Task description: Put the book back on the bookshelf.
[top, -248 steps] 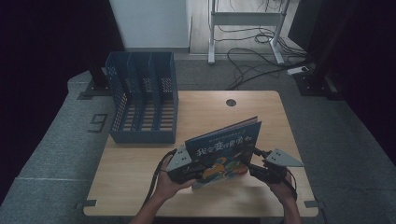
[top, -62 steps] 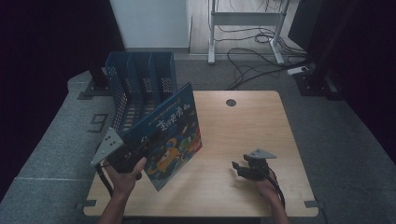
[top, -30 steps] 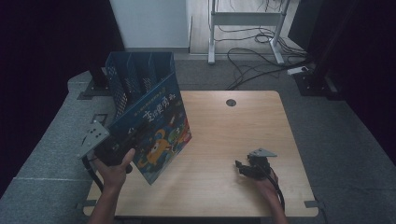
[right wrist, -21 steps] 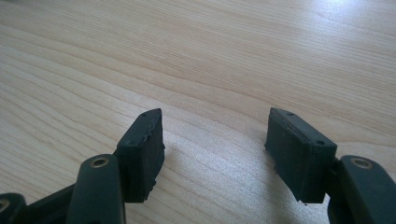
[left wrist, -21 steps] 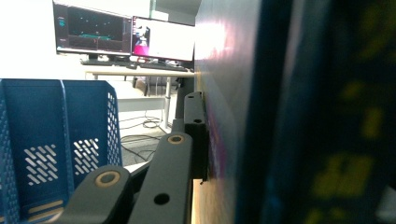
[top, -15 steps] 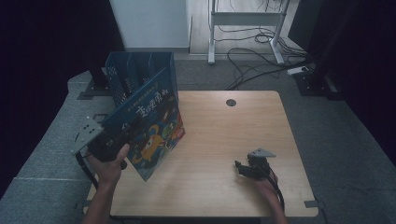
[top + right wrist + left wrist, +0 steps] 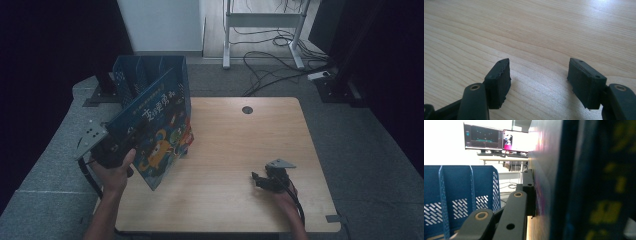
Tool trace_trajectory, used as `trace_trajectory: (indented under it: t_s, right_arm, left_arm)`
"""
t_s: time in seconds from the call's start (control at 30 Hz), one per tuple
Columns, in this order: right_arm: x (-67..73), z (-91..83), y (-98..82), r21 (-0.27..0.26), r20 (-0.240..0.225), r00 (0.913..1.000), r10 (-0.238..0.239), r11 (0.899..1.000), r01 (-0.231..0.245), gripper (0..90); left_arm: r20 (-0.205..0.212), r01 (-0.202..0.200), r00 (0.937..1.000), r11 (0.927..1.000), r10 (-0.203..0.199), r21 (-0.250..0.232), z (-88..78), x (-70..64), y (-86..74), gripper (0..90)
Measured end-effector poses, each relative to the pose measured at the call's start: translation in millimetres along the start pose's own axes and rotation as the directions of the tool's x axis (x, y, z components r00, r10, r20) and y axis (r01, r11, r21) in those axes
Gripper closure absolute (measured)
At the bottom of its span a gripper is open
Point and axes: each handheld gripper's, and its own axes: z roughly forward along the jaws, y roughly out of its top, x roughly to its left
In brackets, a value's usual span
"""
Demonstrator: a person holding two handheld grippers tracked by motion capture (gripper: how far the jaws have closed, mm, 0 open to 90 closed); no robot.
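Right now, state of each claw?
Left claw: closed on the blue picture book, held up by the file rack.
Right claw: open, holding nothing, low over the table.

From my seat, the tilted book point(image 7: 160, 132) blocks the way to the blue file rack point(image 7: 131, 77) behind it; right of the book I have bare table point(image 7: 240, 150) to cross, up to my right gripper point(image 7: 261, 181)

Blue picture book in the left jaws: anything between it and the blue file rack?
Nothing visible. The blue picture book, clamped in the left gripper, hangs tilted just before the blue perforated plastic file rack, its slots open.
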Motion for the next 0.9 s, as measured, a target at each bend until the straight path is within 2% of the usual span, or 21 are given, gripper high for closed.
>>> trace_trajectory:
  t_s: [0.17, 0.53, 0.73, 0.9]
  right_arm:
    - [1.0, 0.2, 0.0, 0.002, 0.007, 0.9999, -0.009, 1.0, 0.009, 33.9]
    - [1.3, 0.2, 0.0, 0.002, 0.01, 0.9999, -0.007, 1.0, 0.007, 33.9]
    - [1.6, 0.3, 0.0, 0.002, 0.014, 0.9999, -0.008, 1.0, 0.008, 33.9]
    - [2.1, 0.3, -0.1, 0.004, 0.019, 0.9997, -0.013, 1.0, 0.013, 33.8]
  left_arm:
    - [-0.035, -0.009, 0.9993, 0.9997, 0.008, -0.024, 3.7, 0.7, 1.6, 82.1]
    - [-0.082, -0.02, 0.9965, 0.9996, 0.018, -0.02, 14.8, 6.6, 6.4, 82.0]
    - [-0.094, -0.009, 0.9956, 0.9999, 0.008, -0.01, 19.5, 12.4, 9.7, 82.0]
    - [-0.104, 0.009, 0.9945, 0.9998, -0.011, -0.02, 24.2, 16.6, 13.0, 81.9]
